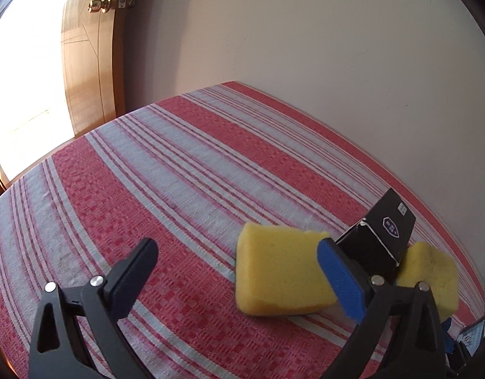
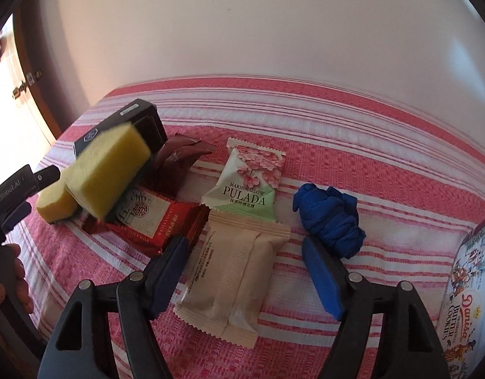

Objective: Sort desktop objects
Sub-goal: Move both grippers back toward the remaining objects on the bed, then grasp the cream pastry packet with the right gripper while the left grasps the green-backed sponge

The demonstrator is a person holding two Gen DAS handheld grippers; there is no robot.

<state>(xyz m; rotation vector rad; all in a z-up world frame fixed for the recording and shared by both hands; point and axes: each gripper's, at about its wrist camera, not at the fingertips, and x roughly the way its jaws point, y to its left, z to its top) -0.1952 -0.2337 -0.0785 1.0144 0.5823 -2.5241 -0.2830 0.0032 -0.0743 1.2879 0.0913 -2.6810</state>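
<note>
My left gripper [image 1: 239,262] is open and empty above the striped tablecloth; a yellow sponge [image 1: 281,276] lies just left of its right finger. A second yellow sponge [image 1: 428,279] and a black box [image 1: 384,233] lie behind that finger. My right gripper [image 2: 245,265] is open over a beige snack packet [image 2: 236,284]. In the right wrist view I see the large yellow sponge [image 2: 108,177] on the black box [image 2: 122,126], a smaller sponge [image 2: 54,205], red packets [image 2: 150,221], a Pulada marshmallow packet [image 2: 248,180] and a crumpled blue cloth [image 2: 332,221].
A Danisa butter cookie tin [image 2: 466,300] stands at the right edge. The left hand-held gripper [image 2: 18,195] shows at the left of the right wrist view. A wall runs behind the table; a wooden door [image 1: 90,63] stands at far left.
</note>
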